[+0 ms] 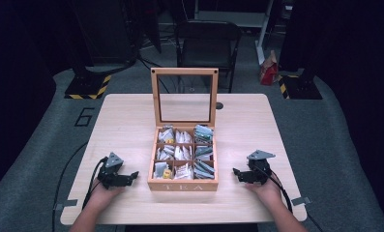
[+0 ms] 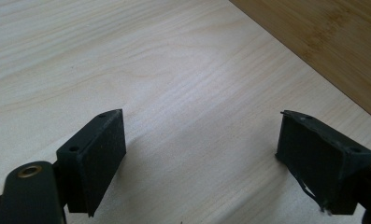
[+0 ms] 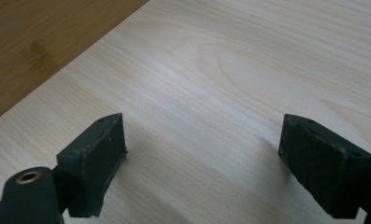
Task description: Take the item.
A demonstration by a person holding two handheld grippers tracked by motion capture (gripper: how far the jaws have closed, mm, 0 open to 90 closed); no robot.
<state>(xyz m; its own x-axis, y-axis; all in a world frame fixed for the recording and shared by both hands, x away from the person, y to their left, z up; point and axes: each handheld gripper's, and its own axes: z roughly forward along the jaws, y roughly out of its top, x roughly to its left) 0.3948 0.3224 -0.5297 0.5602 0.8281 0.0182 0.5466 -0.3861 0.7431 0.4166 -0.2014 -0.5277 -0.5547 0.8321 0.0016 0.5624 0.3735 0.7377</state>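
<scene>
the open tea box sits mid-table; left gripper and right gripper flank its front corners, jaws apart, empty. best approach a sachet compartment from above, slowly.

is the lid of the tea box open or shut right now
Open. The tea box has its glass-paned lid standing upright at the back, leaving the packets in its compartments exposed.

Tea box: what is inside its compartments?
The tea box stands open, its windowed lid upright. Its nine compartments hold tea bags in pale, yellow and greenish wrappers. What lies beneath the top bags is covered.
</scene>
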